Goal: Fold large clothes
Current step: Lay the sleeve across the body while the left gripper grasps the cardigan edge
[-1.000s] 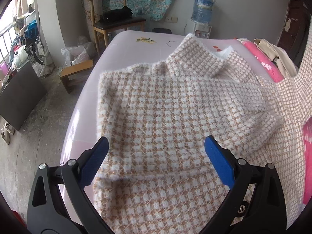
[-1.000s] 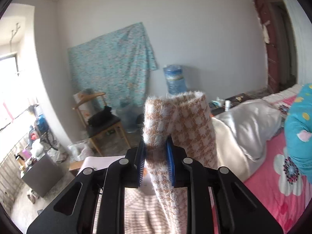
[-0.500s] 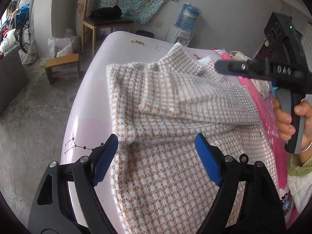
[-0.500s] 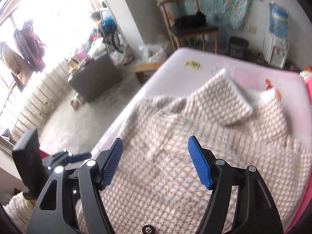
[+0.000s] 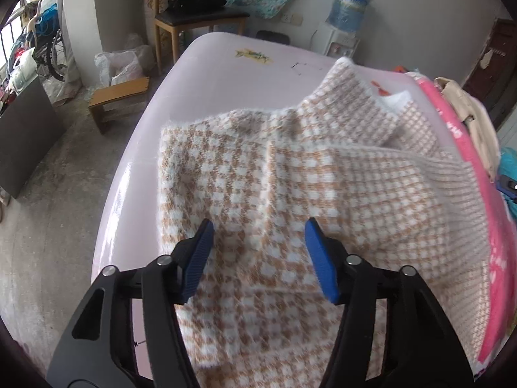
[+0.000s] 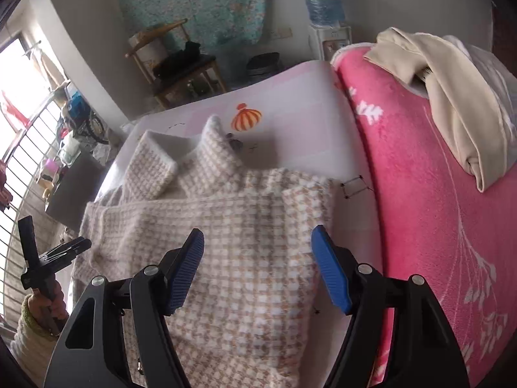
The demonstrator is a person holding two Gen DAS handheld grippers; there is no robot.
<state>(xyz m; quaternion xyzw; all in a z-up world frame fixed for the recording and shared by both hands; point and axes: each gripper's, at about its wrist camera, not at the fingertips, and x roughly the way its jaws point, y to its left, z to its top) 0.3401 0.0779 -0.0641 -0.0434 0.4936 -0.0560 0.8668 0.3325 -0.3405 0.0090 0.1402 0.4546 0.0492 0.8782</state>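
- Fingers of the left gripper spread wide, holding nothing; right gripper likewise
- Houndstooth sweater lies on the bed, one sleeve folded across its body

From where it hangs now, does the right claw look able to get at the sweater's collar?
Probably yes. The right claw is open and empty above the folded sweater, and the collar lies exposed straight ahead on the pink sheet, with nothing standing between them.
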